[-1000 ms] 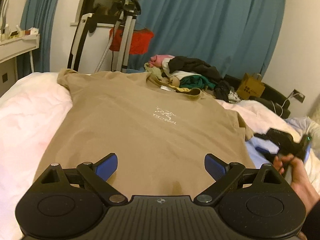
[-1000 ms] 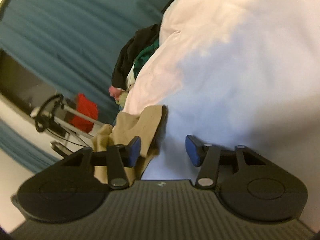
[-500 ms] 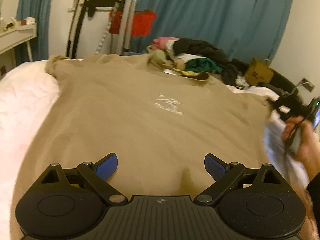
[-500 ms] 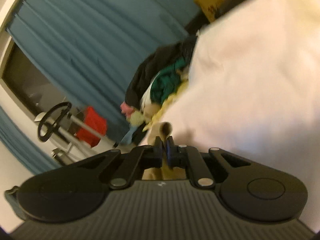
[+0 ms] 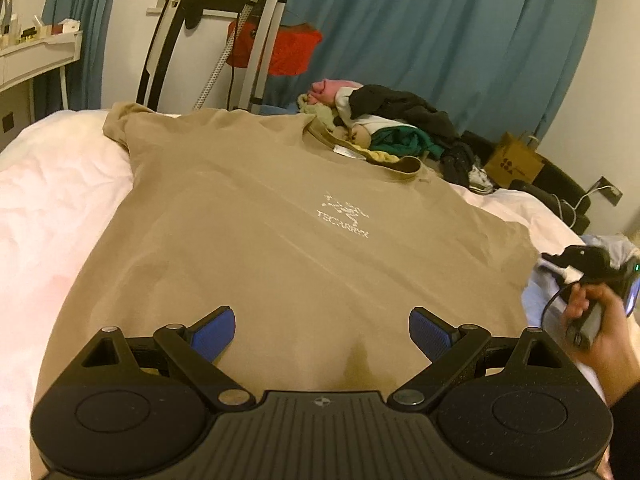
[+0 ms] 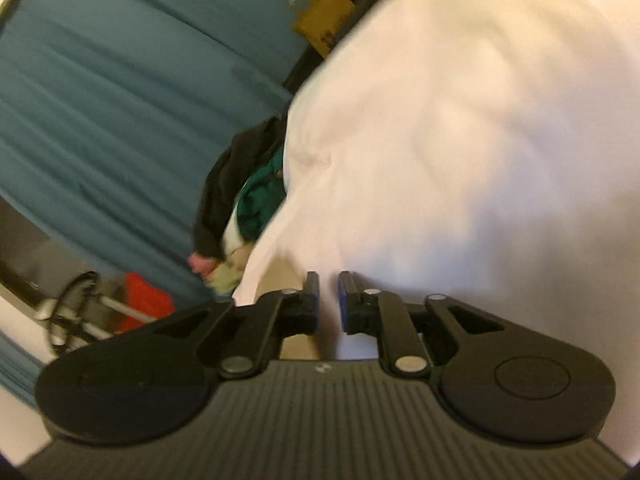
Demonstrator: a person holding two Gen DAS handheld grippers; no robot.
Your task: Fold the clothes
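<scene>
Lying flat on the bed [image 5: 48,216], the tan T-shirt [image 5: 280,248] runs lengthwise, collar toward the clothes pile [image 5: 384,124]. Left tongs [image 5: 320,330] hover wide open above its hem; right tongs [image 6: 329,300], tilted sideways, stand slightly parted, gripping nothing clearly.

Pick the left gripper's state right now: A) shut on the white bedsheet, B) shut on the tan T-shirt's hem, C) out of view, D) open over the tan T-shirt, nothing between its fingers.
D: in the left wrist view the left gripper has its blue pads wide apart above the flat tan T-shirt, with no cloth pinched between them.
</scene>
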